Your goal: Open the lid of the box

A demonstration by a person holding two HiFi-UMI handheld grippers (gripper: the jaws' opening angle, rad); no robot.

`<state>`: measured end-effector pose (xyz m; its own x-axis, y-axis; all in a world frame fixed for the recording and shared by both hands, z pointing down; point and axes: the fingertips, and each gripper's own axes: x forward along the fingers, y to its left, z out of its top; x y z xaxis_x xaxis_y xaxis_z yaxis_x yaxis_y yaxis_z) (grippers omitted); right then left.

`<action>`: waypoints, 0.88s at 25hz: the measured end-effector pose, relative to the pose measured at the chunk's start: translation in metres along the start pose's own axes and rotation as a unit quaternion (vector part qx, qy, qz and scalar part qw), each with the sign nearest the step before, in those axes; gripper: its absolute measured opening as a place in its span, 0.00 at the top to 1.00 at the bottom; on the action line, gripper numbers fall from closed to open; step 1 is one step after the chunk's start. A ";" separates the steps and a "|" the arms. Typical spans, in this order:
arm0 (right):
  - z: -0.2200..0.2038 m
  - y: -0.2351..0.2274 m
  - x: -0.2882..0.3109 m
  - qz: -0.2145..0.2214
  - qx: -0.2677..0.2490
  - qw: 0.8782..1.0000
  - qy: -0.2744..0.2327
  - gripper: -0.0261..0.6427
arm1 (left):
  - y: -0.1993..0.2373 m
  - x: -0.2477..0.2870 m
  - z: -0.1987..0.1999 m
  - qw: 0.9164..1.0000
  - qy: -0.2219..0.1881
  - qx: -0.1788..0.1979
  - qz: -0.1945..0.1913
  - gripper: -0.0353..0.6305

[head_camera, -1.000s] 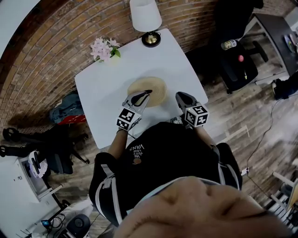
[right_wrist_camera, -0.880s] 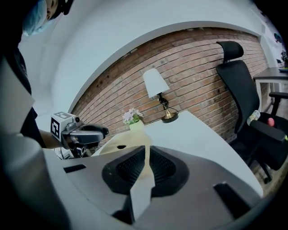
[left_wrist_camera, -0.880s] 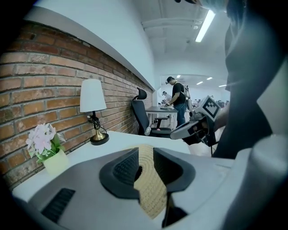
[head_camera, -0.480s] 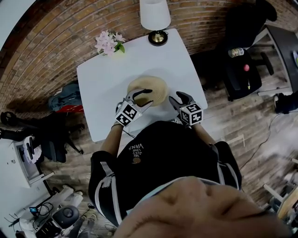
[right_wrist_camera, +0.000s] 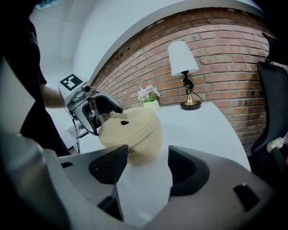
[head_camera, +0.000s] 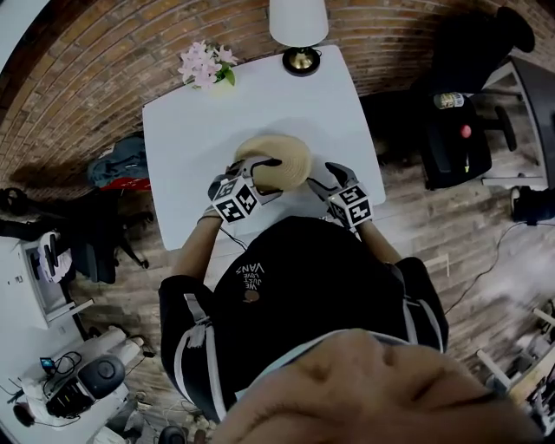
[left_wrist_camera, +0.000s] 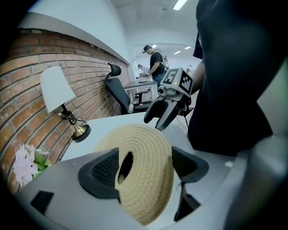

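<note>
Head view: round beige woven-rope box (head_camera: pixel 277 159) on white table (head_camera: pixel 260 95), flanked by left gripper (head_camera: pixel 263 178) and right gripper (head_camera: pixel 322 177). Left gripper view: spread, just opened, box edge between, unpinched. Right gripper view: spread, just opened, box just ahead.

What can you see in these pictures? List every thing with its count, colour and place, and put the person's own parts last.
box: one, tan woven, round, at the table's near edge
table: one, white, against the wall
wall: one, red-brown brick, behind the table
lamp: one, white shade, brass foot, at the table's far edge
flowers: one bunch, pink, on the table's far left corner
office chair: one, black, on the floor right of the table
top: one, black, on the person
left gripper: one, grey; fingers apart, just been opening, the box's edge between them
right gripper: one, grey; fingers apart, just been opening, the box just ahead
</note>
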<state>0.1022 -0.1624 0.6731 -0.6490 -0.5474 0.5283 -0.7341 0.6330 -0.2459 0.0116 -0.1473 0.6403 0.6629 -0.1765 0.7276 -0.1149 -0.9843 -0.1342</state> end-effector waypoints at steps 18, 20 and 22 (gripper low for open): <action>-0.014 0.008 0.013 0.084 -0.072 0.992 0.056 0.52 | -0.018 0.031 -0.030 0.976 0.170 0.105 -0.085 0.38; -0.018 0.011 0.016 0.094 -0.100 0.988 0.066 0.51 | -0.019 0.032 -0.035 0.973 0.185 0.101 -0.091 0.38; -0.020 0.014 0.018 0.102 -0.117 0.985 0.073 0.50 | -0.020 0.032 -0.039 0.971 0.200 0.095 -0.094 0.38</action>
<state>0.0843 -0.1522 0.6951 -0.7298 -0.3221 0.6030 -0.5142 0.8399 -0.1737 0.0065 -0.1333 0.6923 0.3143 -0.0195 0.9491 0.1444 -0.9872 -0.0681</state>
